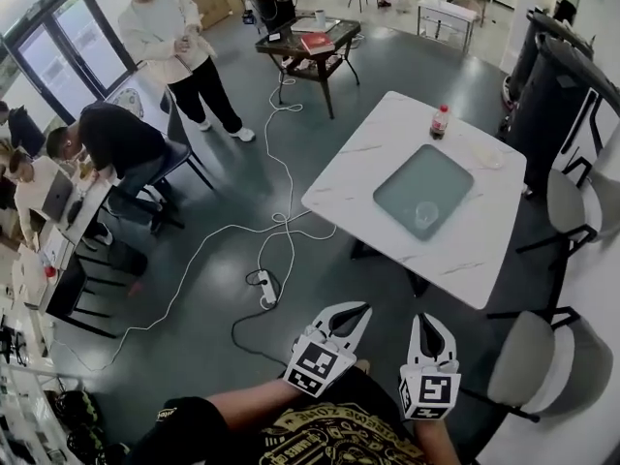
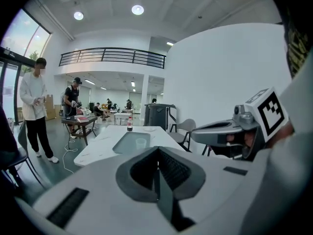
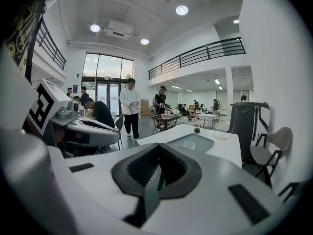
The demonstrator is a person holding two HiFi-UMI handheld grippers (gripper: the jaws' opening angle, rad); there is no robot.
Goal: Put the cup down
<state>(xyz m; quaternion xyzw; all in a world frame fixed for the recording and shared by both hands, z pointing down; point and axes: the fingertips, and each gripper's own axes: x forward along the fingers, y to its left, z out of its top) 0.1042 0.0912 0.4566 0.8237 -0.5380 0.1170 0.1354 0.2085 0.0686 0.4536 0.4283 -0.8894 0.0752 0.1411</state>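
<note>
The left tool (image 1: 354,308) is pressed together on nothing, and so is the right tool (image 1: 429,320) just beside it. Well ahead of both, the clear cup (image 1: 425,213) stands upright on the grey tray (image 1: 399,180) on the white table (image 1: 363,163). The putting-down looks done, so no further grip seems needed.

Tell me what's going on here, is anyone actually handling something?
A person holds a gripper in each hand, short of the white table. The left gripper and the right gripper are both shut with nothing between their jaws. The clear cup stands on the grey tray on that table, a small bottle beyond it. Nothing is being handled right now.
</note>
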